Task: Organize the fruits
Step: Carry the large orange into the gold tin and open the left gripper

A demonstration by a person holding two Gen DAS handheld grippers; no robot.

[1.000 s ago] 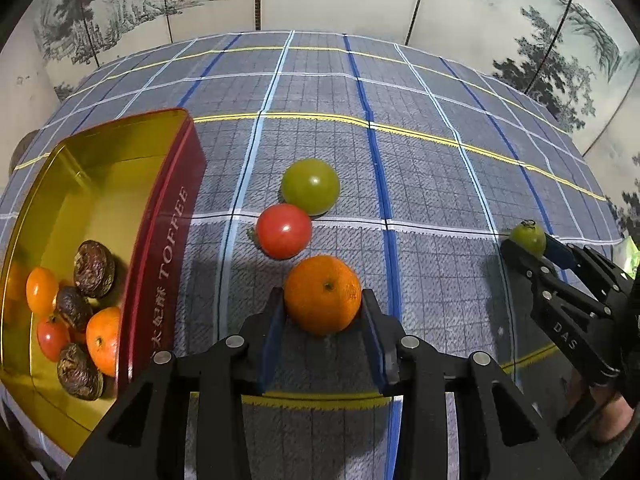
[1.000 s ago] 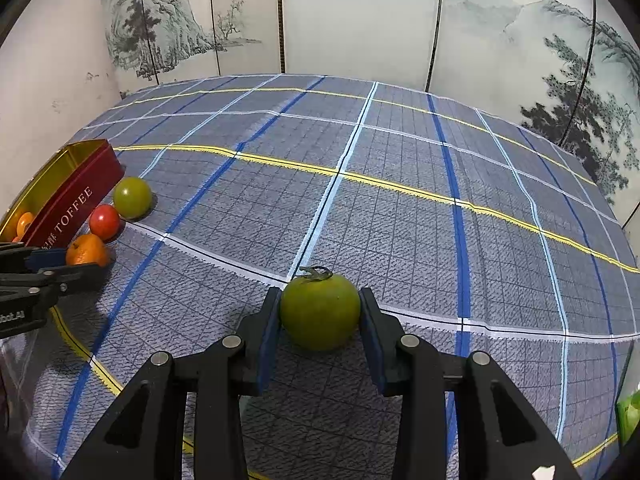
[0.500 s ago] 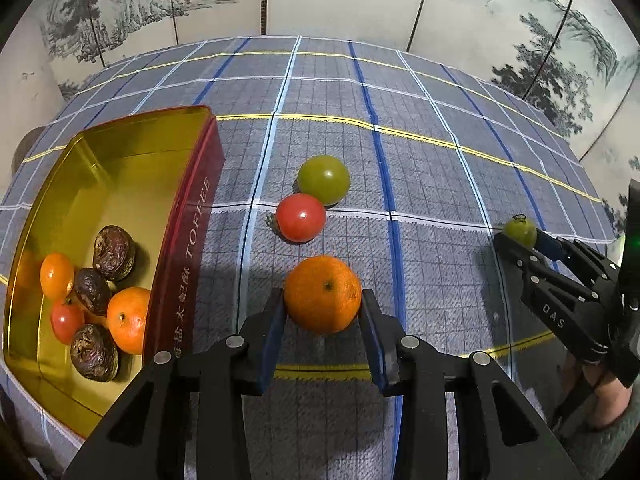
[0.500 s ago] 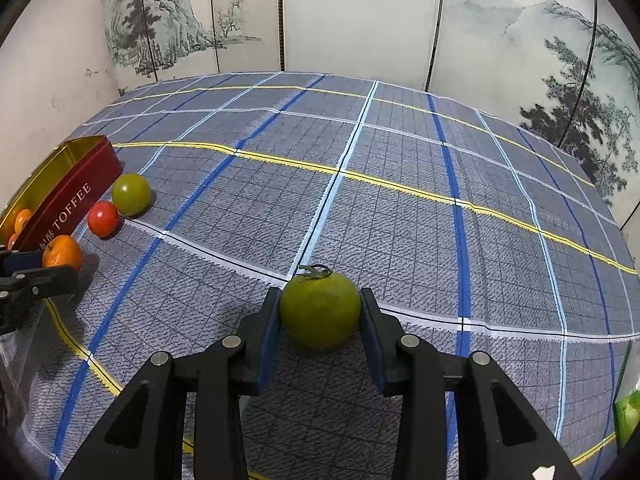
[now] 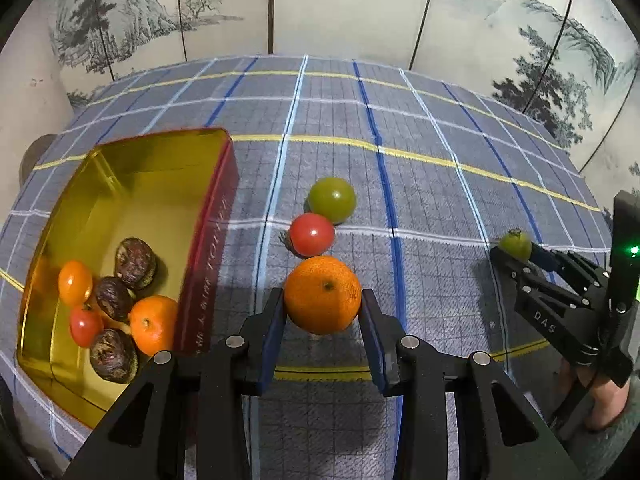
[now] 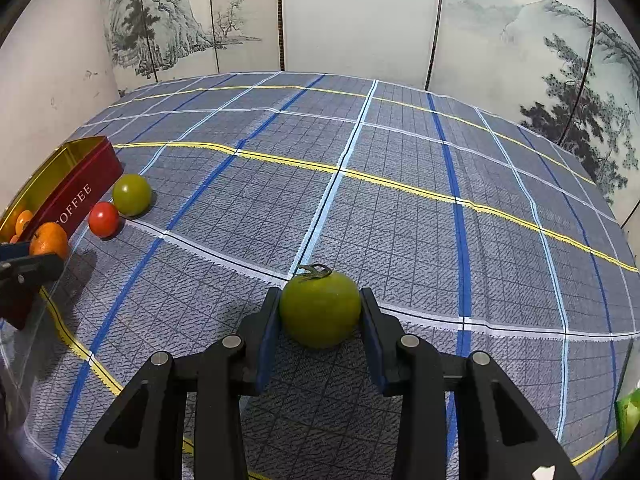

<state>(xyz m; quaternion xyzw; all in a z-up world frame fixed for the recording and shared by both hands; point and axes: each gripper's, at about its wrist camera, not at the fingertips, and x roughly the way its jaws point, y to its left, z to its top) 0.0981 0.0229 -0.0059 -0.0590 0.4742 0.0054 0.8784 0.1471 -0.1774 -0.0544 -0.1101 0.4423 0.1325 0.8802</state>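
Orange fruit (image 5: 322, 294) sits clamped in your left claw (image 5: 323, 308); green tomato (image 6: 319, 309) clamped in your right claw (image 6: 320, 312). Ahead of left: 1 red tomato (image 5: 311, 234), 1 loose green tomato (image 5: 332, 199). Only left view shows 6 pieces inside the tin (image 5: 208, 216).

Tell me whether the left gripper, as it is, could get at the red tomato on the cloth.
Probably not yet: the left gripper is shut on the orange, and the red tomato lies just beyond that, unobstructed otherwise.
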